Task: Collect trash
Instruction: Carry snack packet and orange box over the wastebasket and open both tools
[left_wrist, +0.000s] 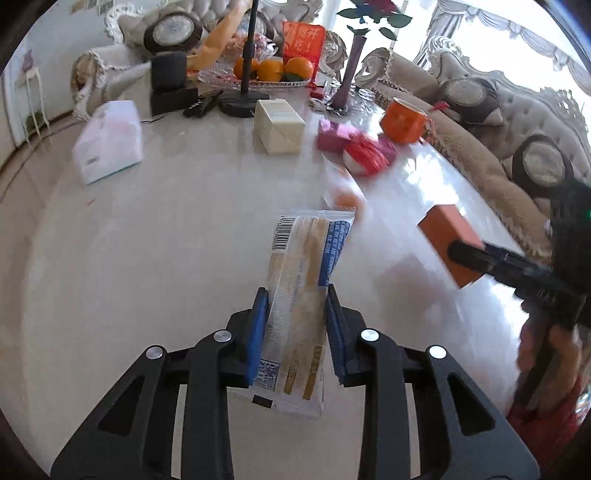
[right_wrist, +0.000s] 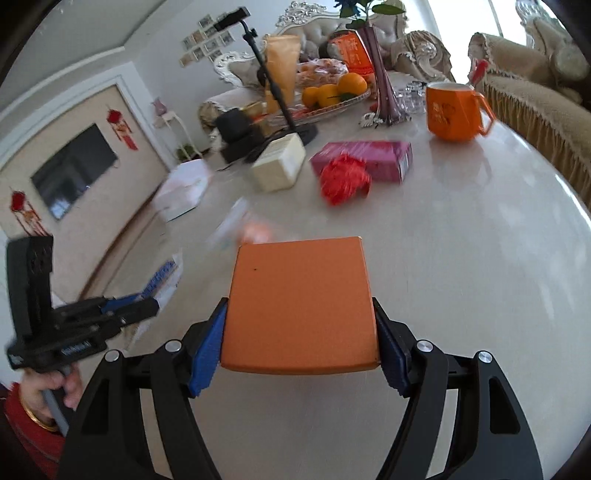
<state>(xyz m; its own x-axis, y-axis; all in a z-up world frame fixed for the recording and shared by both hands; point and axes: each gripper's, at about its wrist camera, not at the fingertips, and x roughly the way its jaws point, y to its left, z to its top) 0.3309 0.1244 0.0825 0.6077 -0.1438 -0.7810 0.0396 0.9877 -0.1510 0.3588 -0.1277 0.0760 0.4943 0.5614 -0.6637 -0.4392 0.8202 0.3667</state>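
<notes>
My left gripper (left_wrist: 297, 314) is shut on a white and blue snack wrapper (left_wrist: 303, 295) and holds it above the pale marble table (left_wrist: 147, 258). My right gripper (right_wrist: 299, 332) is shut on an orange box (right_wrist: 299, 302), lifted over the table; the box also shows at the right of the left wrist view (left_wrist: 448, 240). More trash lies beyond: a clear wrapper with an orange piece (left_wrist: 343, 192), a crumpled red wrapper (right_wrist: 343, 181), a pink box (right_wrist: 373, 158) and a cream box (right_wrist: 279, 166).
An orange mug (right_wrist: 452, 110), a purple vase (right_wrist: 384, 92), a glass fruit tray with oranges (right_wrist: 332, 96), a black stand (right_wrist: 280, 107) and a tissue pack (left_wrist: 109, 142) stand on the table. Sofas ring the far and right sides.
</notes>
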